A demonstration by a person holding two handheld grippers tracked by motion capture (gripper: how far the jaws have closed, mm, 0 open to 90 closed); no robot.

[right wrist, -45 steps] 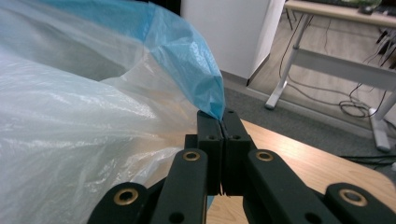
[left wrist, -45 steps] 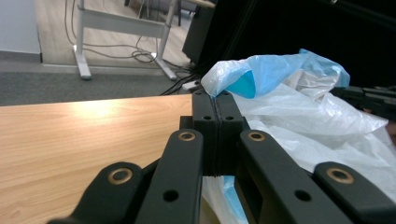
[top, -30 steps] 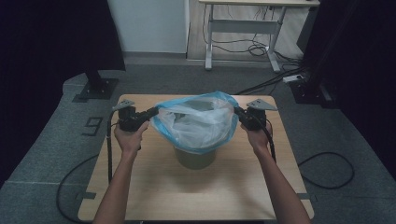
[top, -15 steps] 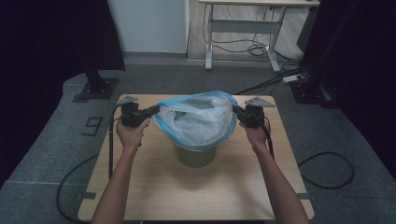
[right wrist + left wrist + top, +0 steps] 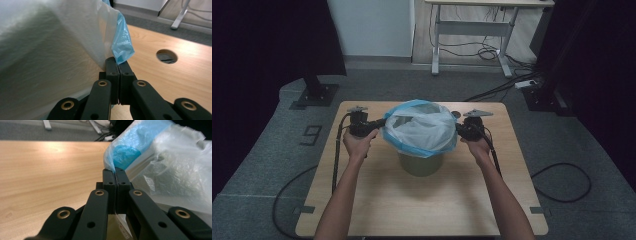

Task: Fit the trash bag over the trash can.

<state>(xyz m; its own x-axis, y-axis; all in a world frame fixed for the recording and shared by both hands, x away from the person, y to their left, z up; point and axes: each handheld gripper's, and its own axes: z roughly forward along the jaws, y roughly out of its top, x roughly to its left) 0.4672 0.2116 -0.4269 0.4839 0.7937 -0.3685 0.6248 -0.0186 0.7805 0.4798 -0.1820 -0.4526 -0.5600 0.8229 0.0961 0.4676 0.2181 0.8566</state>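
**Stretching the bin liner wide over the bin**

Both tools are clamped on the bag here! The left tool [image 5: 377, 123] pinches the blue-edged rim of the translucent bin liner [image 5: 422, 127] at its left side, jaws pressed tight together on the plastic, seen close up in the left gripper view [image 5: 115, 171]. The right tool [image 5: 460, 129] grips the opposite rim, jaws clenched on a blue fold [image 5: 117, 62]. The liner's mouth hangs spread between them, draped above the olive-green bin [image 5: 419, 164], which stands mid-way across the wooden surface [image 5: 412, 205]. A round cable hole [image 5: 166, 56] sits in the surface beyond the right tool.
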